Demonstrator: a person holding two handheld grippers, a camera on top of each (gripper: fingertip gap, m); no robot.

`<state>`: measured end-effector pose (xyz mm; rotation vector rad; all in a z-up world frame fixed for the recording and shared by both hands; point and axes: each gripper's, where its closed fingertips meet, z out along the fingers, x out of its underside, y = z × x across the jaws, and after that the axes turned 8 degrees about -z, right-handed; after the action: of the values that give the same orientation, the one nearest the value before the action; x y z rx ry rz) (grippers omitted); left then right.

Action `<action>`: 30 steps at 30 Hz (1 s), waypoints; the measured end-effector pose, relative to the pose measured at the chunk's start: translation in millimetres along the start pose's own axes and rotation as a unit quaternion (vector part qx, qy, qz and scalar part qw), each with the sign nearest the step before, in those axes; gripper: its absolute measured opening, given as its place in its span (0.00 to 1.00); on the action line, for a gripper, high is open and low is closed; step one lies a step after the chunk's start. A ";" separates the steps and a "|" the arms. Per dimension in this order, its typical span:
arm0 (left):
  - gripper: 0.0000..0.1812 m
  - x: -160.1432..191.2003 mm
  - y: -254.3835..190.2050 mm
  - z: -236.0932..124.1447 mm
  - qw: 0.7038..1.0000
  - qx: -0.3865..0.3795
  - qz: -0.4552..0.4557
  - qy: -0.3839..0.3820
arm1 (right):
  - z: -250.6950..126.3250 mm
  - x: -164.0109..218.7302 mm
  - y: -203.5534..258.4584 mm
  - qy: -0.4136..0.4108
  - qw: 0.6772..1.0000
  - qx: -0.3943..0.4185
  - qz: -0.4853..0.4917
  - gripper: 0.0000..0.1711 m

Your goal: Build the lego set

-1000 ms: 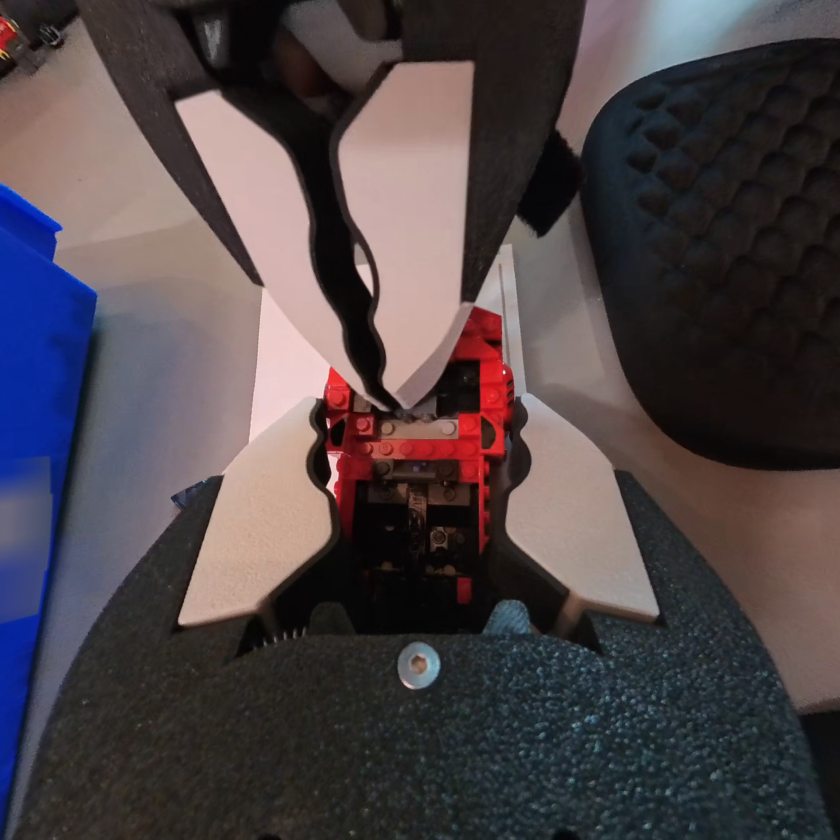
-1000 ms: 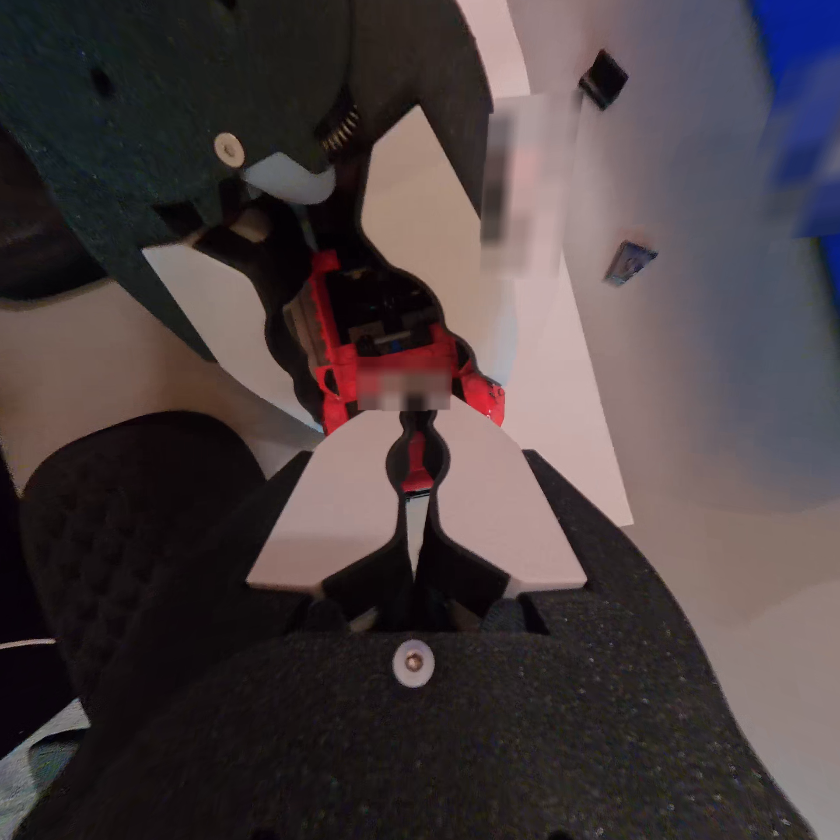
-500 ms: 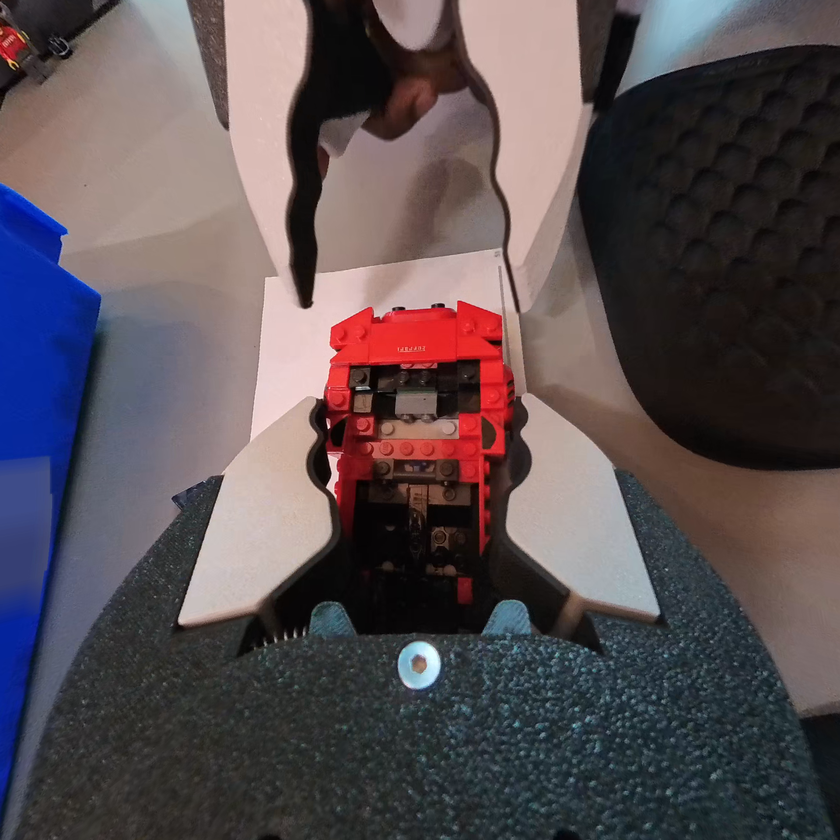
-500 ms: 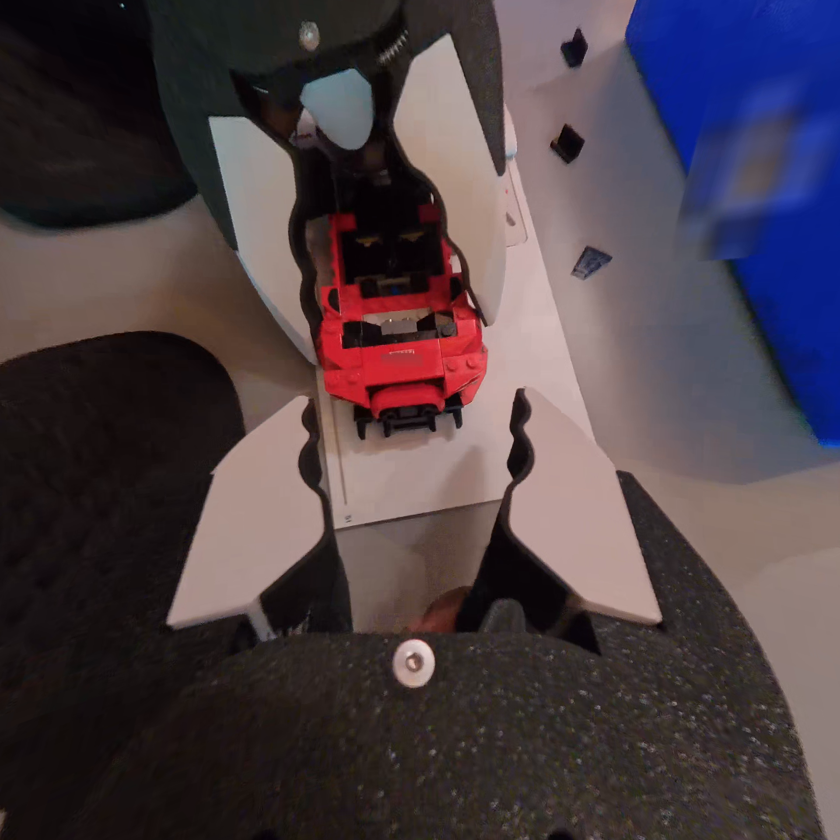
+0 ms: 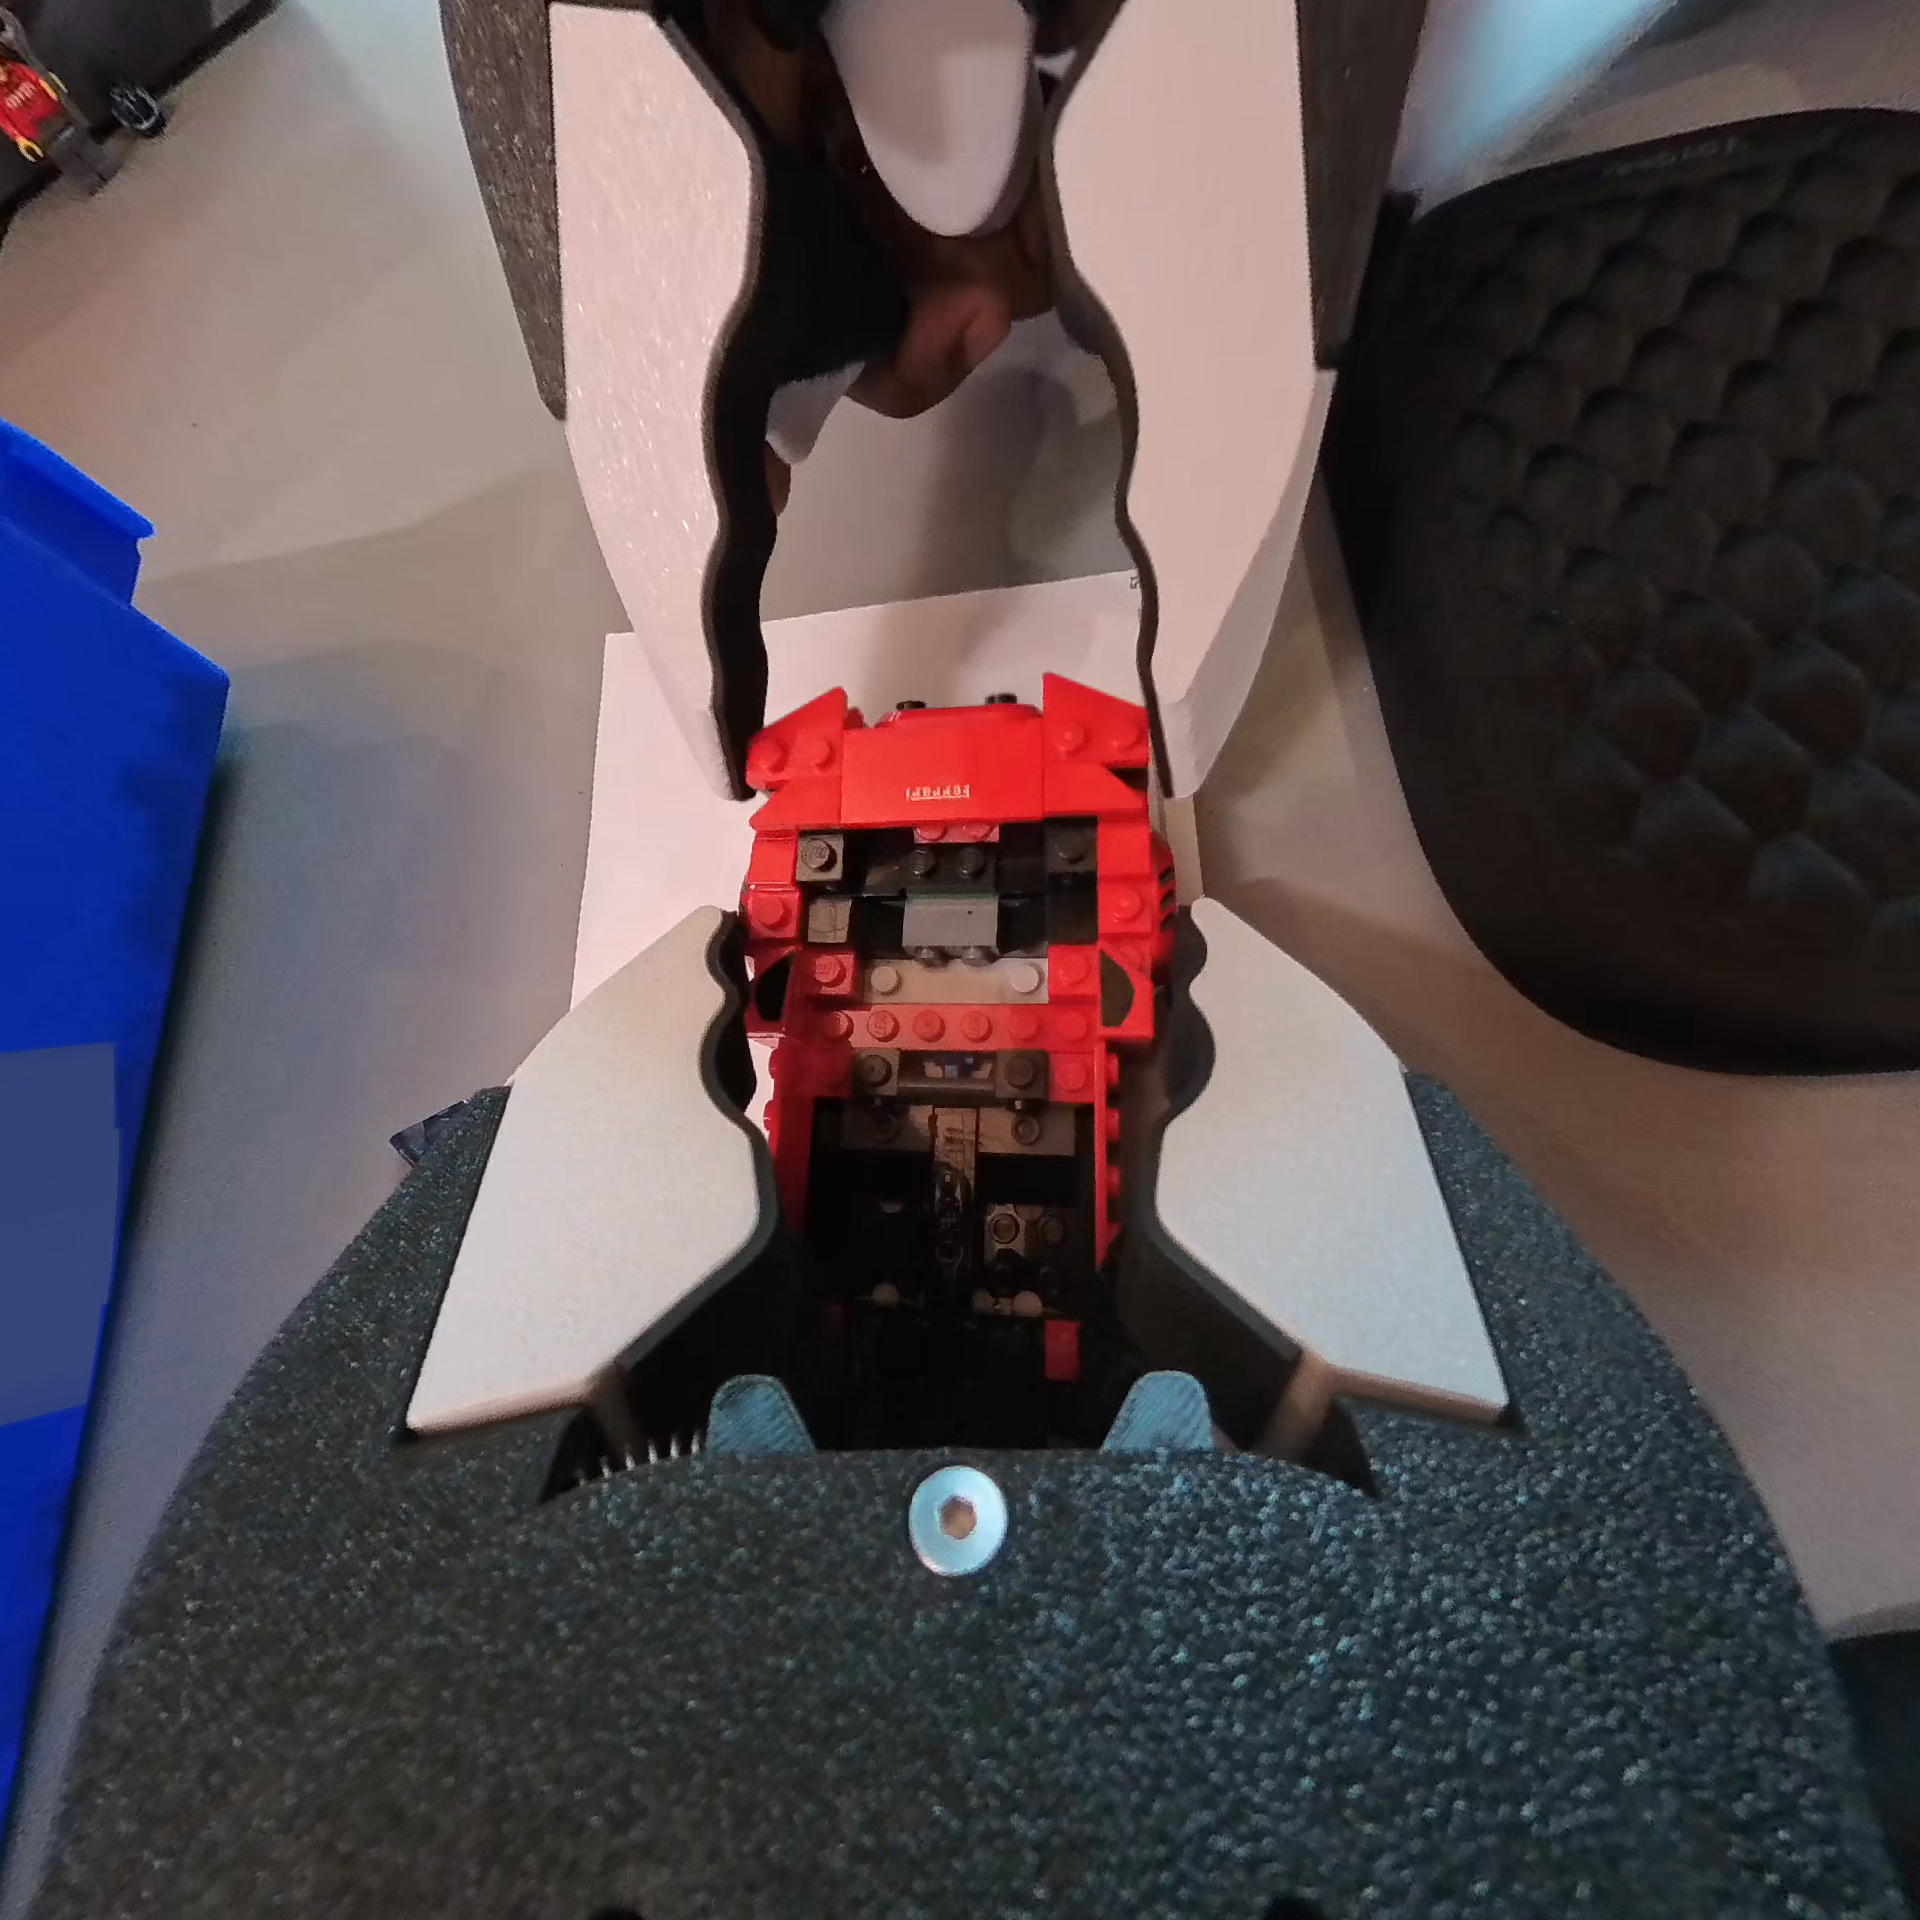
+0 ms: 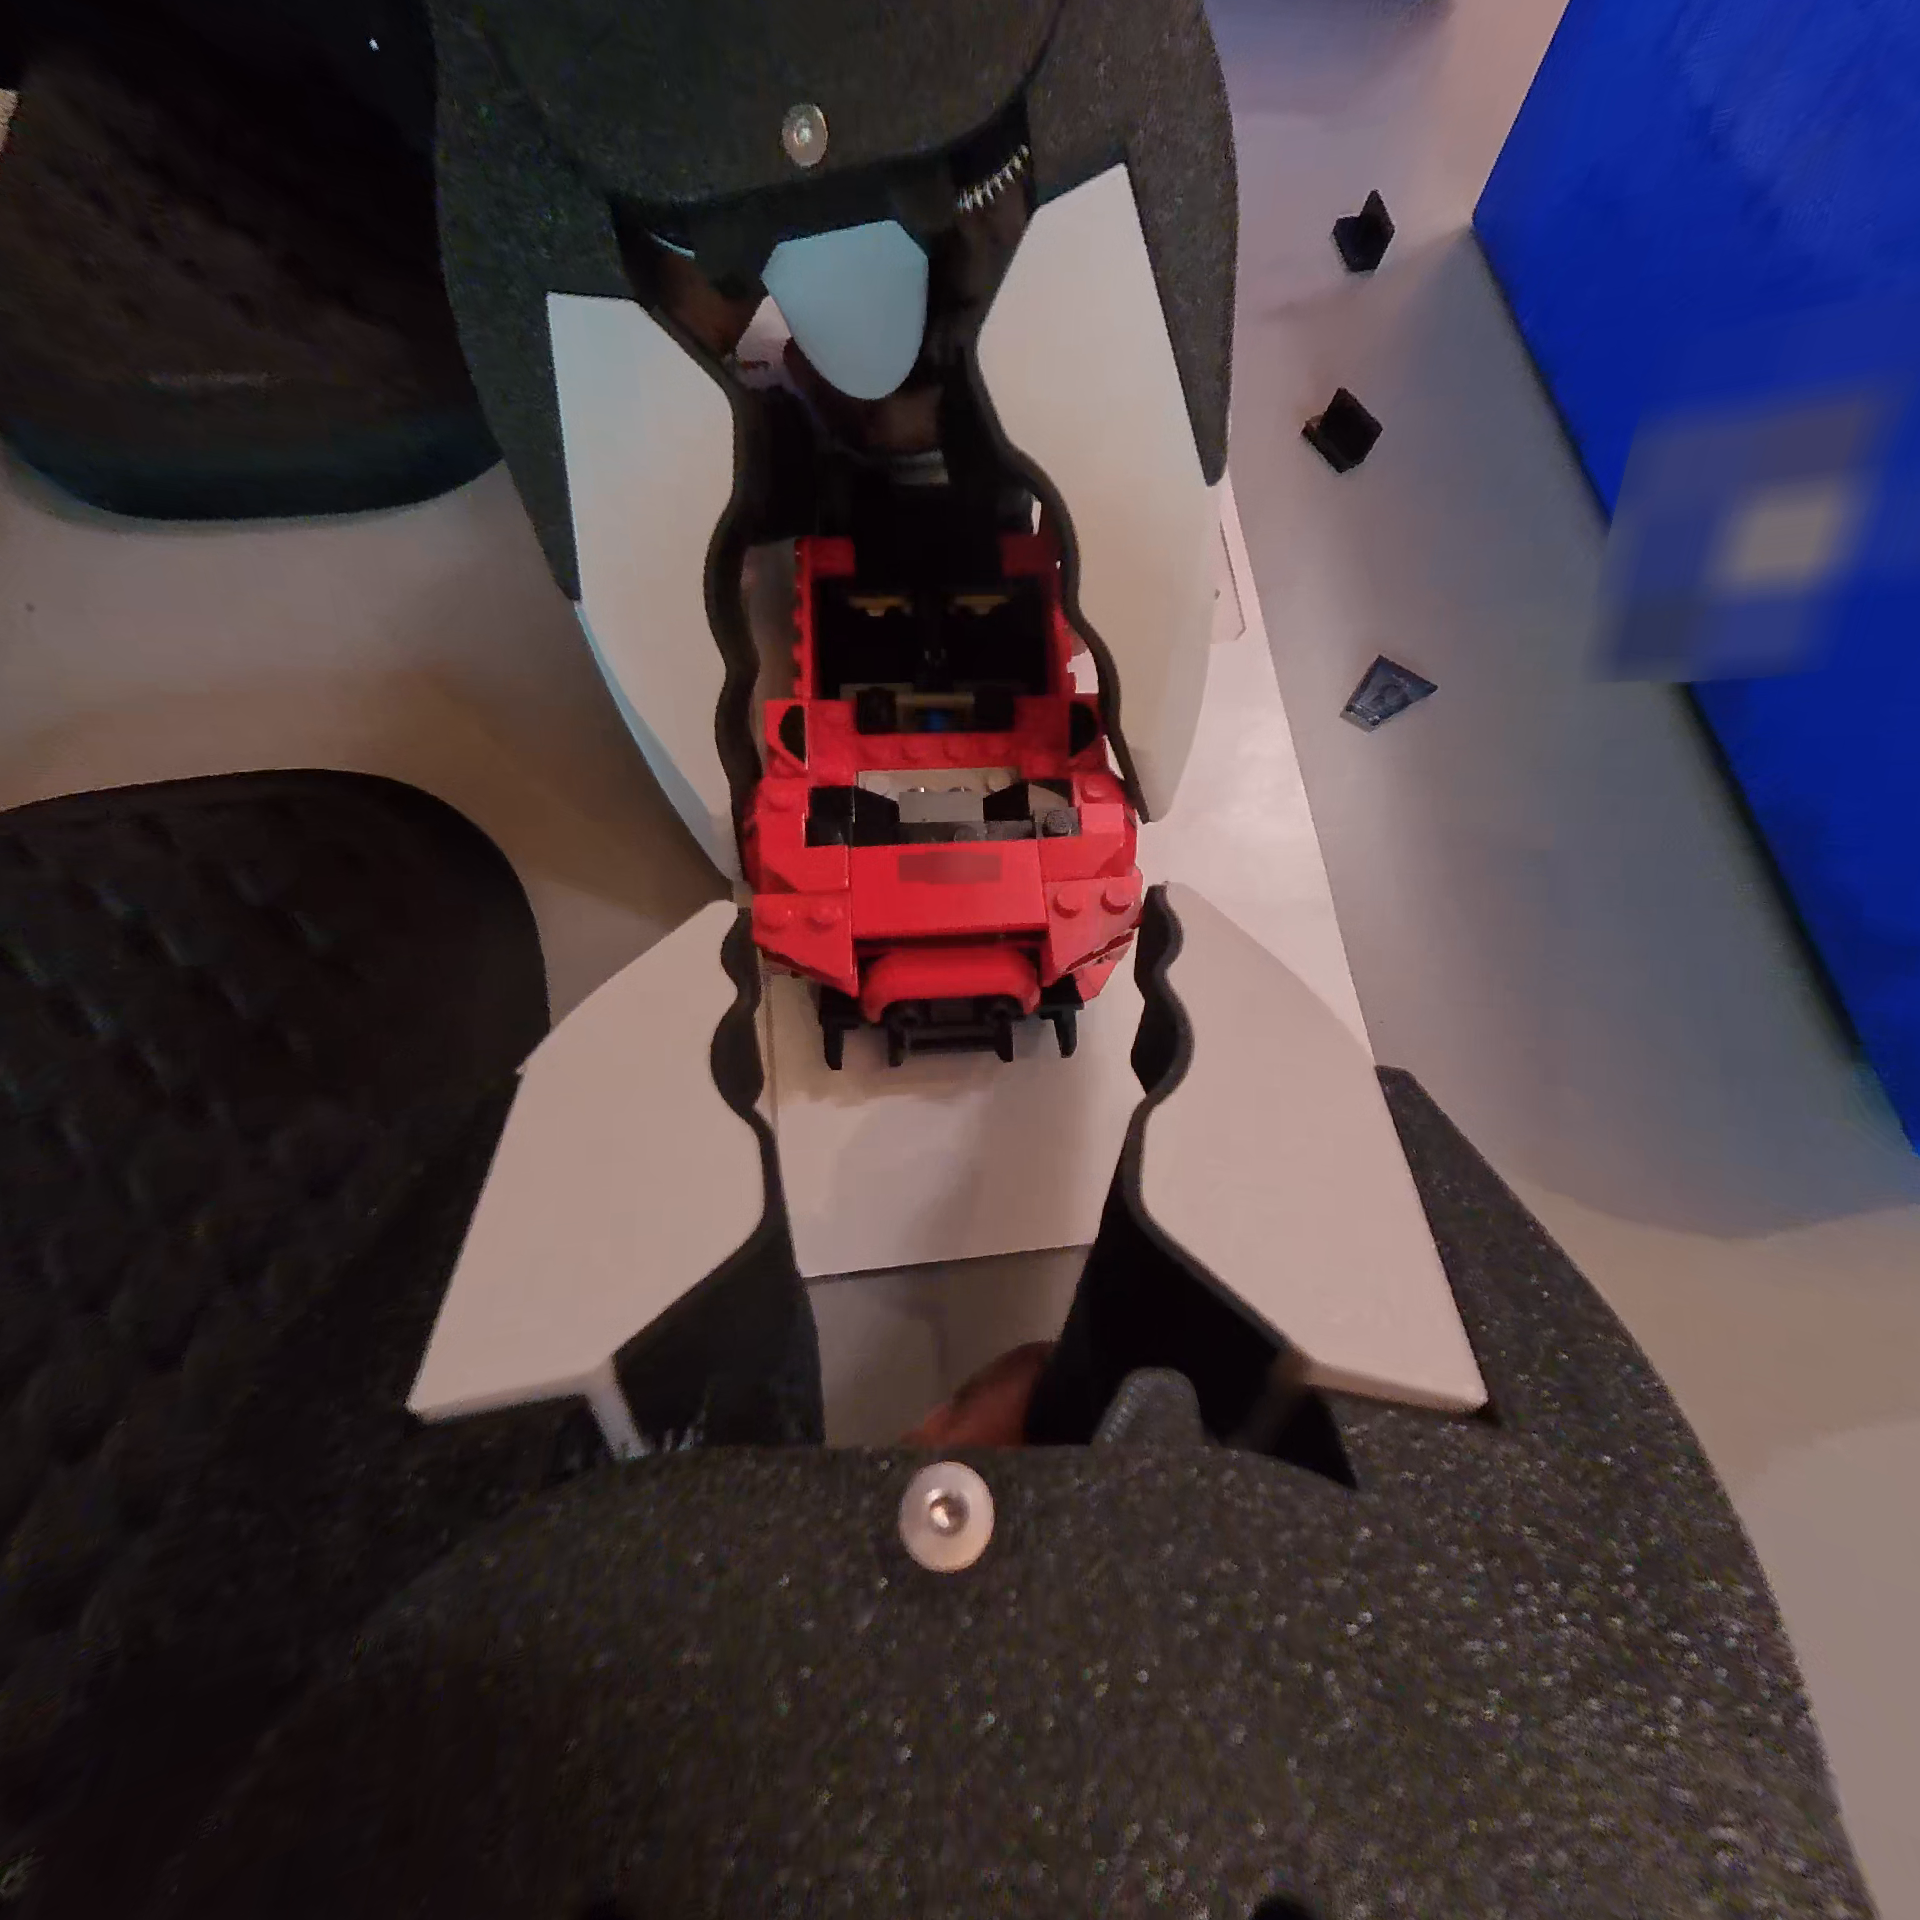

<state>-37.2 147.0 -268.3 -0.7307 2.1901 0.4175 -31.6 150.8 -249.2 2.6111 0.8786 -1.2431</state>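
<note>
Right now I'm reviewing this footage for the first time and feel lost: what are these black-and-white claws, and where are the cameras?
They are two hand-held grippers; a person works them, no robot. Each carries its own camera, looking along its fingers, and the two face each other. The left gripper is closed around a red lego car standing on a white sheet. The right gripper is open, its fingertips flanking the car's other end. Nearby lie a blue bin, small loose dark pieces and a black cushion.

Workshop-like bench: blue parts bin (image 6: 1714, 436), loose bricks (image 6: 1340, 428)
</note>
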 end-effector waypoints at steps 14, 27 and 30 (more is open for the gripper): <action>0.43 0.0 0.1 0.0 1.000 0.000 0.000 0.000 | -7.9 -6.4 -0.3 -0.036 0.999 -0.004 0.010 0.41; 0.43 0.0 0.1 0.1 1.000 0.000 0.000 -0.001 | -33.6 6.7 -4.1 -0.047 0.998 0.020 0.032 0.41; 0.43 0.0 0.2 0.1 1.000 0.000 0.000 -0.001 | -34.0 8.4 -2.8 -0.050 0.998 0.020 0.034 0.41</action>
<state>-37.3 147.2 -268.3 -0.7302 2.1891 0.4177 -6.1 168.5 -232.7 2.5597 0.7489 -1.3722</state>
